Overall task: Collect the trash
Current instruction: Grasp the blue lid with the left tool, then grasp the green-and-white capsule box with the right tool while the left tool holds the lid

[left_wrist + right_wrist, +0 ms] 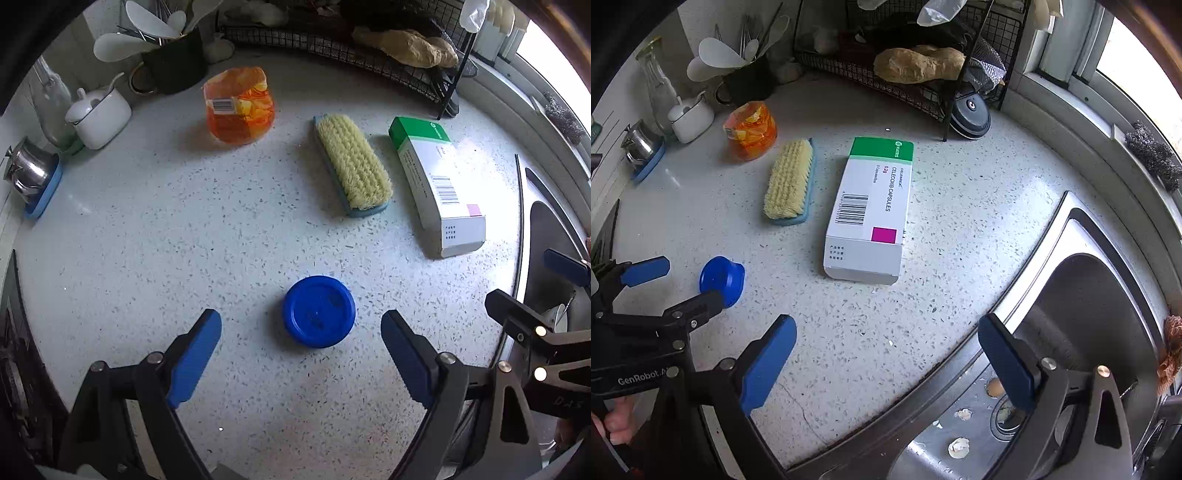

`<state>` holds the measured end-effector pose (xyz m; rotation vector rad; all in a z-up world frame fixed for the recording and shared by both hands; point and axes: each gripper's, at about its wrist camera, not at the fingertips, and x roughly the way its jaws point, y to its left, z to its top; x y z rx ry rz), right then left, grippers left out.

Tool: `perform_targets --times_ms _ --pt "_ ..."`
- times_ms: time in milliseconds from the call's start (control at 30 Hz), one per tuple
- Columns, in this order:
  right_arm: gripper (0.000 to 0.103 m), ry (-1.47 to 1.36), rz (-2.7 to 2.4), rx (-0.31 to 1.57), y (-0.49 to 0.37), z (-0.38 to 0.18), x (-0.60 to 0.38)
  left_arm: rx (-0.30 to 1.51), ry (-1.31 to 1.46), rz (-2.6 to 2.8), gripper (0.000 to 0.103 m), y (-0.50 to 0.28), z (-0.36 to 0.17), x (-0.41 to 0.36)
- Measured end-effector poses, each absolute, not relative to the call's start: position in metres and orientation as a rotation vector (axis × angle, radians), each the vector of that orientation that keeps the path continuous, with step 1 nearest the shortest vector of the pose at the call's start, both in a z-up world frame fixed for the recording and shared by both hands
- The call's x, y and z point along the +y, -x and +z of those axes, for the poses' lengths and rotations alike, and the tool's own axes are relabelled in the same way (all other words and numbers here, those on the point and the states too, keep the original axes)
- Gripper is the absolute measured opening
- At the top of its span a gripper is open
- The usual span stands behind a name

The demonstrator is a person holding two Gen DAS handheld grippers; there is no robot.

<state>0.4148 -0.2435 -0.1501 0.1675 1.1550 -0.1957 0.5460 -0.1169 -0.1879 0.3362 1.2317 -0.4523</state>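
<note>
1. Left gripper [301,332] jaws spread wide, nothing between the pads; one blue lid [318,311] sits on the speckled counter [184,240] just ahead of its fingertips.
2. Right gripper [886,354] also wide apart, empty, over the counter edge by the sink [1089,314].
3. One medicine box [870,212] lies flat mid-counter; one scrub brush [788,181] beside it, bristles up; one orange container [751,129] behind.

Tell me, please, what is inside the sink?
In the sink lie pale scraps like eggshell pieces near the drain. The right gripper, open, has a finger covering part of the basin, so more may be hidden.
</note>
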Motion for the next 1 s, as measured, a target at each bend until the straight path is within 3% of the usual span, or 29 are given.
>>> perform_targets --times_ms 200,267,400,467,1000 --pt "0.099 -0.167 -0.184 1.177 -0.423 -0.160 -0.251 1.272 -0.322 -0.428 0.086 -0.560 -0.207 -0.120" --pt "0.099 -0.173 -0.183 1.183 -0.424 -0.162 -0.252 1.273 -0.317 -0.414 0.070 -0.562 -0.209 -0.120" --pt "0.099 -0.183 -0.175 1.189 -0.429 -0.163 -0.252 1.268 -0.310 -0.434 0.059 -0.560 -0.209 -0.120" --pt "0.099 -0.196 -0.177 1.188 -0.430 -0.162 -0.253 1.264 -0.318 -0.449 0.042 -0.558 -0.206 -0.120" --pt "0.099 -0.181 -0.130 1.145 -0.489 -0.157 -0.243 1.236 -0.219 -0.435 0.042 -0.577 -0.185 -0.095"
